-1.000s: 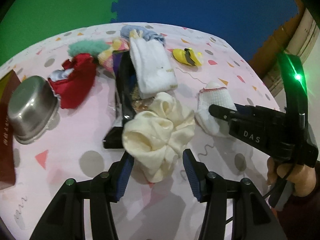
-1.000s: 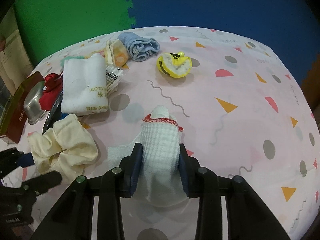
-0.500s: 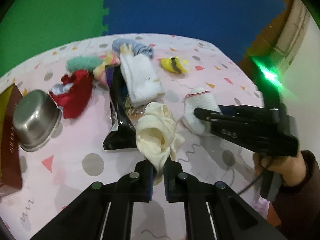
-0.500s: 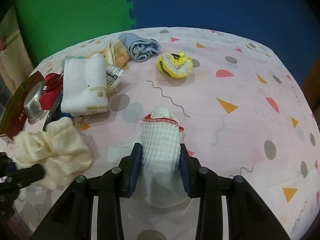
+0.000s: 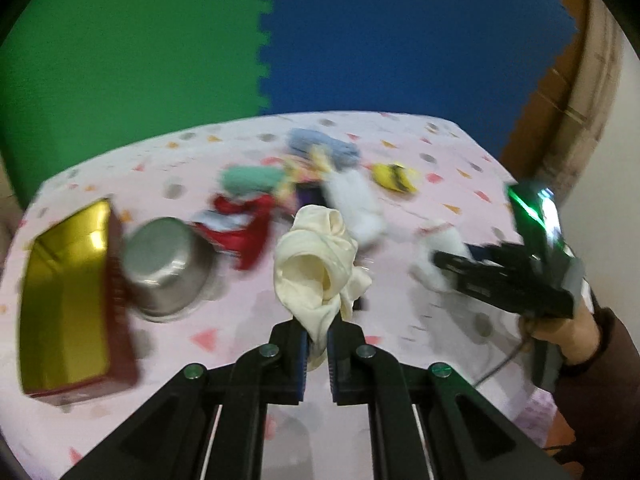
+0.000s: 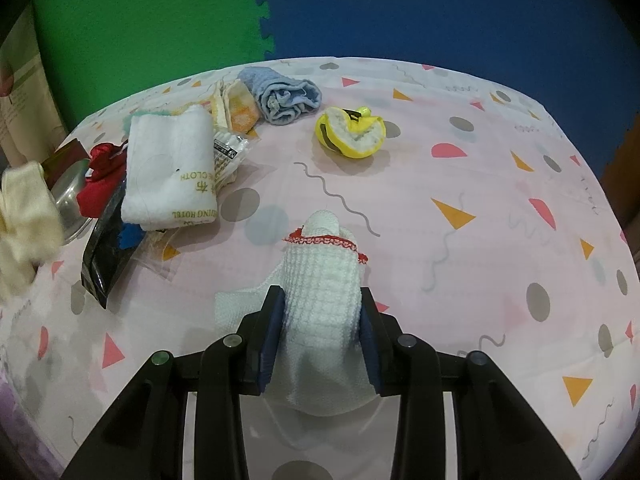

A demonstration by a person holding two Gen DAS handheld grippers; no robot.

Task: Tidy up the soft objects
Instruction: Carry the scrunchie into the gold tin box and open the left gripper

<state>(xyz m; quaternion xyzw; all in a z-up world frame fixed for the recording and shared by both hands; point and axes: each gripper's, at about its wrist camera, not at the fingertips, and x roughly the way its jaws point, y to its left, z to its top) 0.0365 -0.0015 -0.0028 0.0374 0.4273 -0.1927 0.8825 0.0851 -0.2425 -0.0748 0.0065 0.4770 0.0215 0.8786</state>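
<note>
Green and blue foam mats back a pink patterned tablecloth (image 6: 460, 208), and your work is spread across it. At the far left stands a gold-lined box (image 5: 64, 300) with a steel bowl (image 5: 168, 266) just beside it; judging by the task, one of these is likely where the soft things go, though nothing in view confirms it. Your left gripper (image 5: 318, 344) is pinched tight on the lower folds of the cream scrunchie (image 5: 320, 268), which is raised clear of the cloth and hangs floppy and bunched; it looks very light and satiny, so expect it to slide if you ease the squeeze, and keep your hold on the gathered bundle rather than a single loose flap. Further right lie a red cloth (image 6: 100, 184), a folded white towel (image 6: 170, 172), a rolled blue towel (image 6: 286, 94) and a yellow toy (image 6: 352, 132), all apart from both tools. Nearest you on the right, the right gripper (image 6: 320, 334) has its fingers (image 6: 270, 332) against both sides of the white knit sock (image 6: 324, 292), which lies flat on the tablecloth; whether it is truly clamped I cannot tell. That sock reads as soft, thick and compressible, not fragile, so take it across the ribbed middle where the layers double up.
</note>
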